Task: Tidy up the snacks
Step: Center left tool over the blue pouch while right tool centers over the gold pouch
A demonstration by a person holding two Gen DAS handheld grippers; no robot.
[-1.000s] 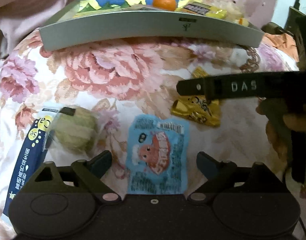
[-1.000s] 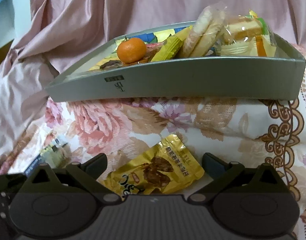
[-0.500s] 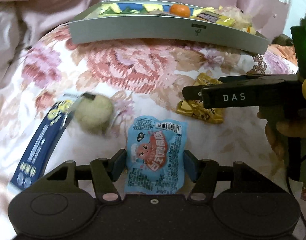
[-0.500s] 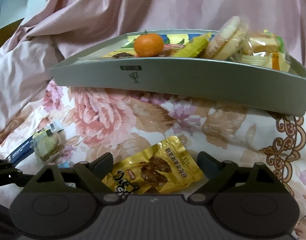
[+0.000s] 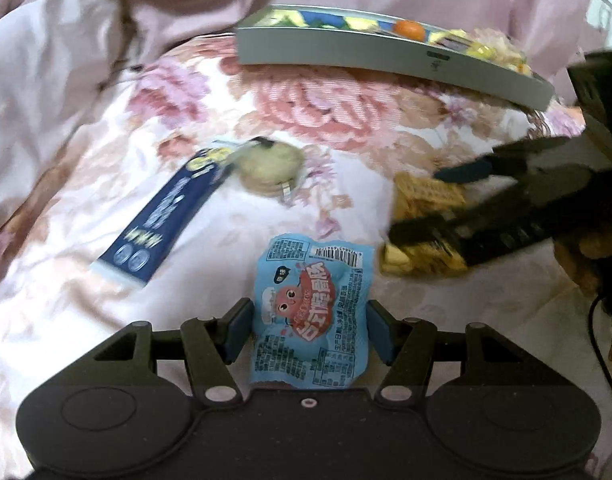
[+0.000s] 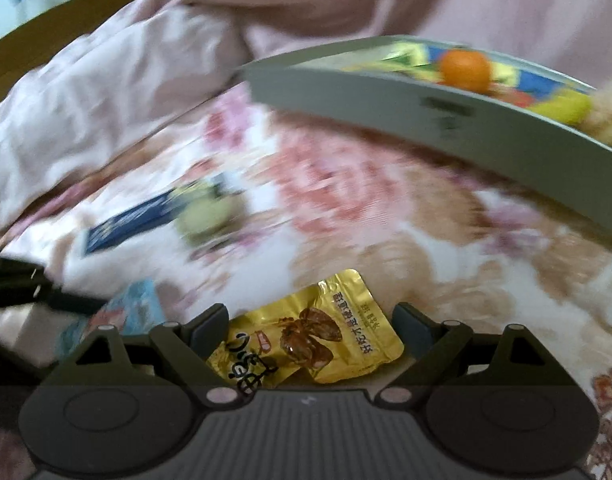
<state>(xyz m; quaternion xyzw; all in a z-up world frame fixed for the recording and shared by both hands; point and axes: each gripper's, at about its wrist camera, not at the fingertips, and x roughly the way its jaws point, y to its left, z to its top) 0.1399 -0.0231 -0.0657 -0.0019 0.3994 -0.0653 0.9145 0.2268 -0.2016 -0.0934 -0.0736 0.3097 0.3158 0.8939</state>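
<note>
While the left wrist view is softened by blur, it shows the left gripper (image 5: 309, 330) with its jaws drawn in against both side edges of the blue snack packet (image 5: 310, 312), which it holds near the camera, well short of the grey tray (image 5: 346, 50) at the far side of the floral bedspread (image 5: 346, 120). Between packet and tray lie a dark blue wrapper (image 5: 161, 216) and a round pale cake (image 5: 267, 164). To the right, the right gripper (image 5: 454, 200) straddles the gold packet (image 5: 420, 224).

From the right wrist view, the right gripper (image 6: 310, 330) stands wide, its left pad at the edge of the gold packet (image 6: 306, 340) and its right pad clear of it, so nothing is clamped; this packet also lies on the near side of the tray (image 6: 386, 92), which carries an orange (image 6: 464, 70) and other snacks.

Both packets look light, soft and slick, likely to crumple or slip; pinching across the flat side seams, not the puffed middle, seems safest.
</note>
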